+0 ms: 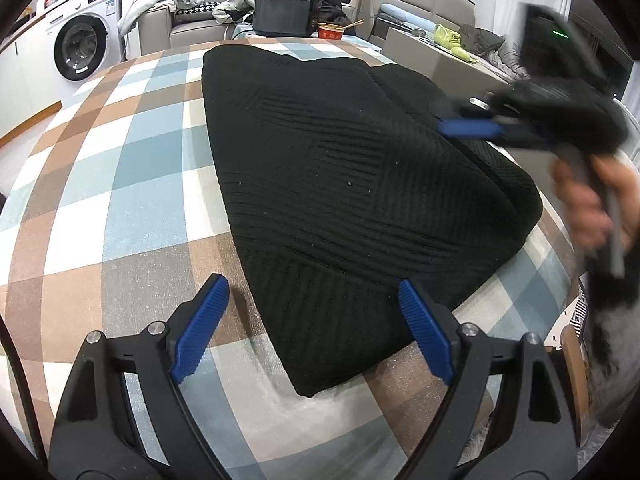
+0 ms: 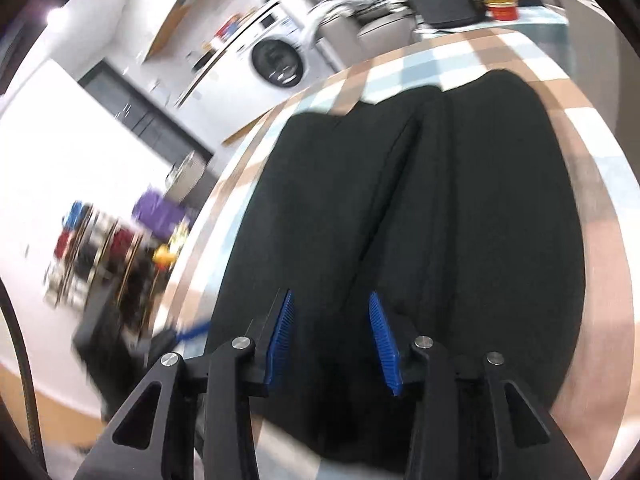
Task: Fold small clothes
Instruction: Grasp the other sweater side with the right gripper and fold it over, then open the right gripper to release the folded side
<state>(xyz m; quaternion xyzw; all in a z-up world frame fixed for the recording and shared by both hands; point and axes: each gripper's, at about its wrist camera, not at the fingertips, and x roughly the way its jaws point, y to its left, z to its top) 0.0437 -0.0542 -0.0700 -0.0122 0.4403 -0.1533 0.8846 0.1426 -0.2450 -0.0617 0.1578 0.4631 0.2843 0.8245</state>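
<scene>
A black ribbed knit garment (image 1: 340,184) lies folded on the checked tablecloth (image 1: 132,184). My left gripper (image 1: 312,304) is open wide and empty, its fingertips just above the garment's near corner. My right gripper (image 1: 460,120) shows in the left wrist view, blurred, held by a hand over the garment's right side. In the right wrist view the right gripper (image 2: 332,308) is partly open and empty above the black garment (image 2: 440,220), which shows a lengthwise fold line. That view is blurred by motion.
A washing machine (image 1: 80,48) stands at the far left. A black box (image 1: 286,14) and a red bowl (image 1: 331,32) sit beyond the table's far edge, with sofas and clothes behind. The table edge (image 1: 560,240) runs close to the garment's right side.
</scene>
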